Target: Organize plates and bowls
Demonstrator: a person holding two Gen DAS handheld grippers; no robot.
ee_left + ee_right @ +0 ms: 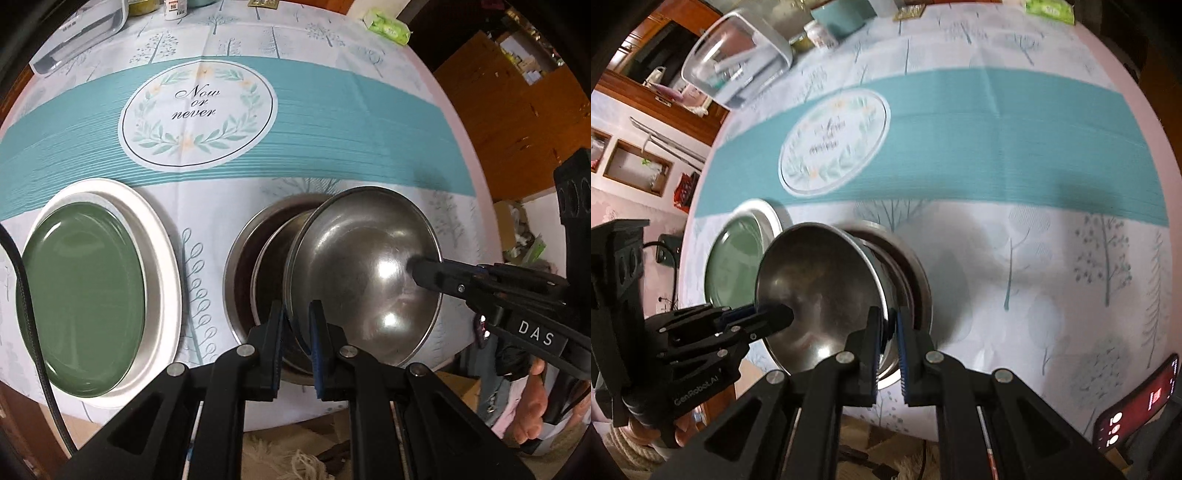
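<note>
Bowl (364, 273) hangs tilted over the steel stack (251, 273), 3 o'clock of the green plate (79, 306). We pinch its rim w/ both claws, left gripper (297, 325) at 6, right gripper (886, 332) opposite. We level it, lower evenly, center before letting go.

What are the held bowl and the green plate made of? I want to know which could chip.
Held bowl: apparently stainless steel, polished, with mirror-like highlights and a thin rolled rim. Green plate: looks like glazed ceramic, glossy with soft reflections, though melamine can't be excluded.
</note>
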